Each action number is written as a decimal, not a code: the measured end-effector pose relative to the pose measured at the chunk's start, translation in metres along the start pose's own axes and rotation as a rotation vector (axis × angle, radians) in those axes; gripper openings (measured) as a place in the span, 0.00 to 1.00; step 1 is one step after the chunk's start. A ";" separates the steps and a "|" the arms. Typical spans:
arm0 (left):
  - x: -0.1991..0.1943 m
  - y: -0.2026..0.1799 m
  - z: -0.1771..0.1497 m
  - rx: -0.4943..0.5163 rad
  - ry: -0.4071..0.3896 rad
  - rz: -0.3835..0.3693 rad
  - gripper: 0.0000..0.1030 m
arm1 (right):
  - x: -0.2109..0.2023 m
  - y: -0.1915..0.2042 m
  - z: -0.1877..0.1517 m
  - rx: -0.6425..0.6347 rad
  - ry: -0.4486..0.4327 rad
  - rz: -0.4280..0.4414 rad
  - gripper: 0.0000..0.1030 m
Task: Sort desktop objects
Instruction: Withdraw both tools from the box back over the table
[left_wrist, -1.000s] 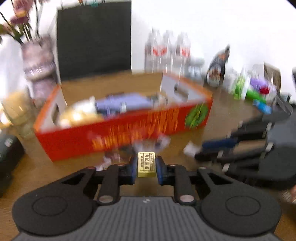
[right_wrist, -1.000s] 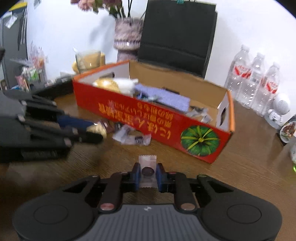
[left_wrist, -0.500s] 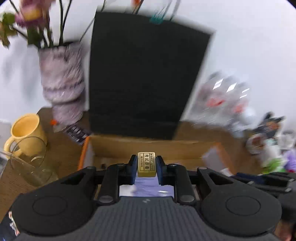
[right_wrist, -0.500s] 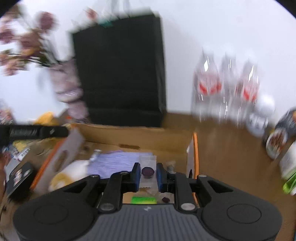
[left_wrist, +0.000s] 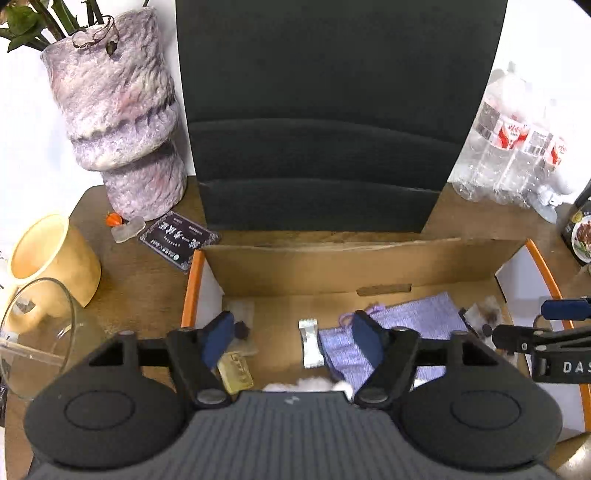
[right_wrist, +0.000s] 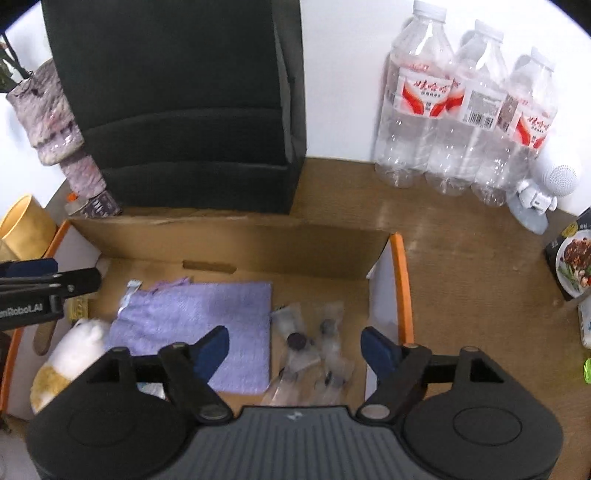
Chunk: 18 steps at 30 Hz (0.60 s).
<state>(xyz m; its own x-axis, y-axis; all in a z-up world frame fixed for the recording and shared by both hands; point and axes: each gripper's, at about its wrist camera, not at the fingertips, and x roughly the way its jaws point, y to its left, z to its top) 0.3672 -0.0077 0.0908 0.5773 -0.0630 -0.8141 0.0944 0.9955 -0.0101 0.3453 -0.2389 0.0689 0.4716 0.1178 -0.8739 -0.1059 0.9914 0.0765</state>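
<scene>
Both grippers hover over an open cardboard box with an orange rim (left_wrist: 192, 280) (right_wrist: 400, 280). My left gripper (left_wrist: 291, 339) is opening its jaws, and nothing is between them. A small gold bar (left_wrist: 236, 373) lies loose on the box floor under the left finger. My right gripper (right_wrist: 293, 350) is also opening, its pads touching nothing. Below it, a clear packet with a dark round piece (right_wrist: 297, 341) rests among other clear packets. A purple cloth (left_wrist: 402, 328) (right_wrist: 195, 325), a white sachet (left_wrist: 310, 343) and a white and yellow plush toy (right_wrist: 70, 354) also lie in the box.
A black paper bag (left_wrist: 325, 129) stands right behind the box. To the left are a purple vase (left_wrist: 122, 122), a yellow cup (left_wrist: 51, 258), a glass (left_wrist: 37, 332) and a dark card (left_wrist: 177, 240). Water bottles (right_wrist: 461, 110) and a small white figure (right_wrist: 535, 199) stand at the back right.
Both grippers moved from the table in front of the box to above its inside. Both opened: the gold bar and the clear packet left the jaws and now lie in the box.
</scene>
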 end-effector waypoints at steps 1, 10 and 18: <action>-0.002 -0.001 -0.001 0.003 0.013 0.000 0.81 | -0.003 0.001 -0.001 0.000 0.014 0.001 0.79; -0.048 -0.003 -0.021 0.032 0.066 0.003 0.97 | -0.058 0.005 -0.021 0.021 0.103 0.010 0.85; -0.098 -0.005 -0.059 0.030 0.073 -0.041 1.00 | -0.106 0.026 -0.060 0.014 0.106 0.015 0.86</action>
<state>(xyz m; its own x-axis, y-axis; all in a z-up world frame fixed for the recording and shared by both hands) 0.2624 -0.0019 0.1362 0.5123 -0.0971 -0.8533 0.1417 0.9895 -0.0275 0.2404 -0.2292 0.1347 0.3747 0.1266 -0.9185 -0.1001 0.9904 0.0957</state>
